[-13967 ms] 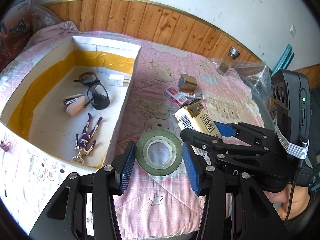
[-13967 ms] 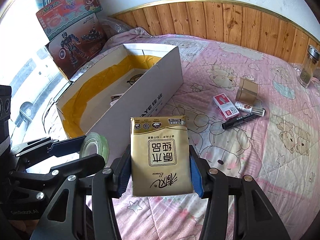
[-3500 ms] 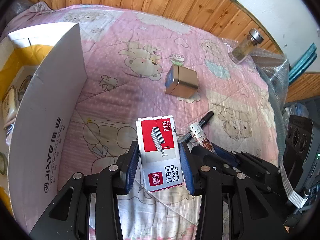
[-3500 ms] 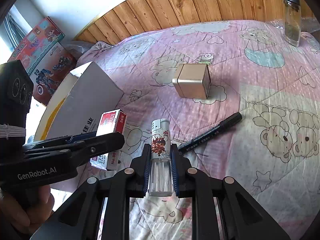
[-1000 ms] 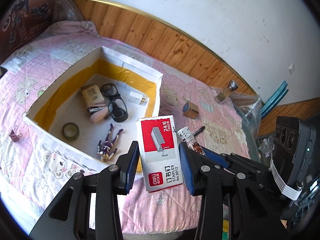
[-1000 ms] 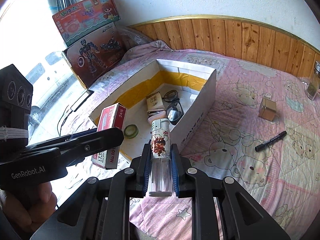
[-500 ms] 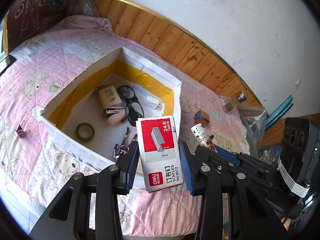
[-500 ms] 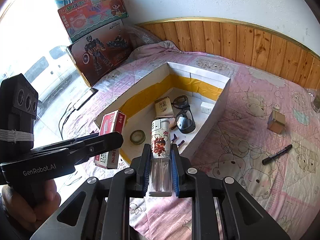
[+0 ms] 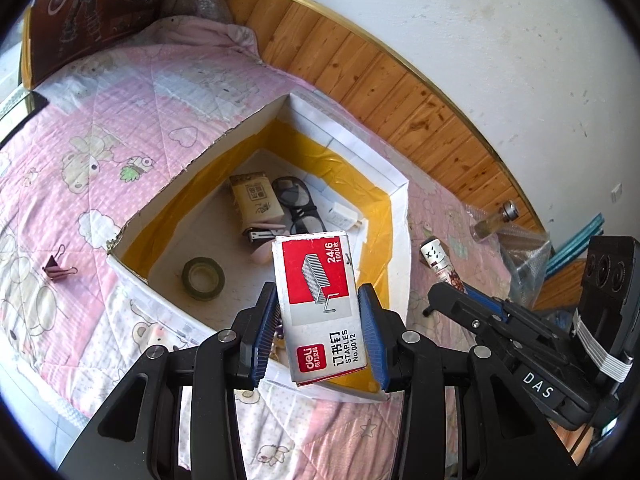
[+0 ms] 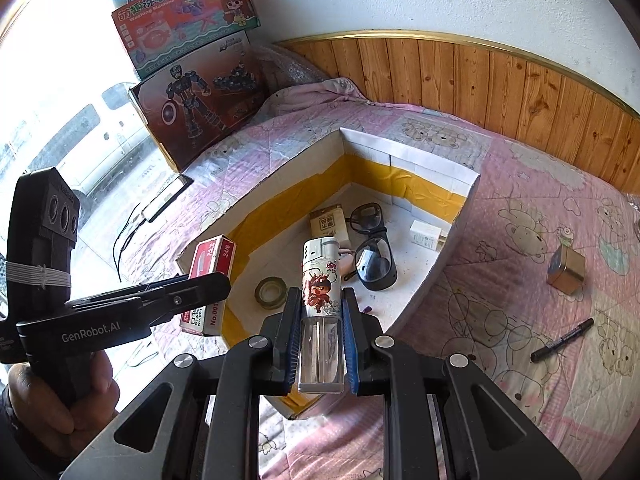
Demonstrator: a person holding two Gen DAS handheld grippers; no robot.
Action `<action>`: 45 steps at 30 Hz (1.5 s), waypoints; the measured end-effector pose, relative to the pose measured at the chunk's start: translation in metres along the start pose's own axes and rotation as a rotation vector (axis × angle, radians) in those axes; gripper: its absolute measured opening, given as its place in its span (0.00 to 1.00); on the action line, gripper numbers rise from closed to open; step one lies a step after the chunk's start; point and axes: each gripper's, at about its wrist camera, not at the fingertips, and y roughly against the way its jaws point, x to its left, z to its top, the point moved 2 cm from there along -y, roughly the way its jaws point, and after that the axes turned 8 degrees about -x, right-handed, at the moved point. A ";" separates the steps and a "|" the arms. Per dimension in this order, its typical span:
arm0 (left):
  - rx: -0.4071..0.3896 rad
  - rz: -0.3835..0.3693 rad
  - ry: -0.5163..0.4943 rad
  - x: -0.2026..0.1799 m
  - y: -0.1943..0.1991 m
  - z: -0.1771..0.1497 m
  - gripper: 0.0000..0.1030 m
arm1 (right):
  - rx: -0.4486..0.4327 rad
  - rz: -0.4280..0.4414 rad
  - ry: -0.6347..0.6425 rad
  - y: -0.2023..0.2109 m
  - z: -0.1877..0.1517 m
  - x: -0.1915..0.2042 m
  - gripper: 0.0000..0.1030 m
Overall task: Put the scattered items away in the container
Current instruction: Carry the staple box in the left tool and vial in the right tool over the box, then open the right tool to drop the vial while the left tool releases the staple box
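My left gripper (image 9: 320, 300) is shut on a red and white box of staples (image 9: 320, 304), held in the air above the near end of the open cardboard box (image 9: 394, 208). The staples box also shows in the right wrist view (image 10: 210, 276). My right gripper (image 10: 321, 320) is shut on a lighter with a cartoon print (image 10: 322, 280), held above the box's near wall (image 10: 448, 268). Inside the box lie a tape roll (image 9: 203, 279), black glasses (image 9: 298, 204), a tan packet (image 9: 256, 200), a stapler (image 9: 262, 234) and a white plug (image 9: 344, 216).
On the pink bear quilt lie a pink binder clip (image 9: 58, 270), a gold tin (image 10: 566, 268), a black marker (image 10: 562, 340) and a glass jar (image 9: 494, 222). Toy boxes (image 10: 192, 60) lean against the wall beyond the cardboard box. A wooden wall panel (image 10: 500, 84) borders the bed.
Both grippers have moved further over the cardboard box with their items still held. The box interior now sits closer and more directly below them.
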 end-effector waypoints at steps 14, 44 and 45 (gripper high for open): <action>0.063 0.025 0.002 0.010 -0.033 0.003 0.41 | 0.027 -0.005 -0.033 -0.038 0.020 -0.029 0.19; 0.208 0.091 -0.086 0.009 -0.094 0.006 0.41 | 0.122 -0.048 0.049 -0.114 0.057 -0.071 0.19; 0.213 0.094 -0.089 0.010 -0.095 0.006 0.41 | 0.127 -0.053 0.056 -0.117 0.058 -0.071 0.20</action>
